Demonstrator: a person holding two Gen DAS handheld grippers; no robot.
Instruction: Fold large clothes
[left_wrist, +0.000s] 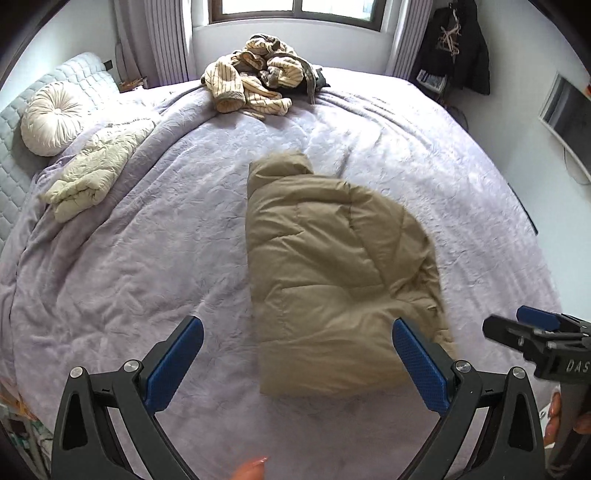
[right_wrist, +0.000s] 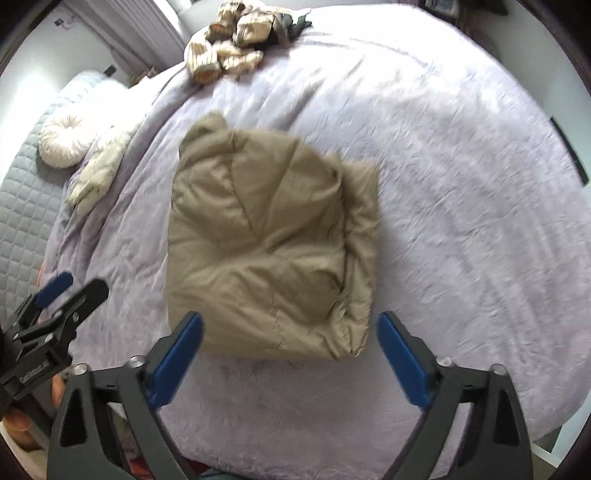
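A tan puffer jacket (left_wrist: 332, 273) lies folded into a thick bundle on the lilac bedspread (left_wrist: 147, 258); it also shows in the right wrist view (right_wrist: 269, 243). My left gripper (left_wrist: 297, 360) is open and empty, above the bundle's near edge, its right finger over the jacket's near right corner. My right gripper (right_wrist: 290, 354) is open and empty, its fingers either side of the bundle's near edge, above it. The right gripper shows at the right edge of the left wrist view (left_wrist: 535, 332), and the left gripper at the left of the right wrist view (right_wrist: 62, 299).
A pile of cream striped clothes (left_wrist: 255, 77) lies at the far side of the bed under the window. A folded cream garment (left_wrist: 92, 173) and a round cushion (left_wrist: 50, 118) lie at the left near the quilted headboard (left_wrist: 14, 158). A dark coat (left_wrist: 458, 48) hangs at the far right.
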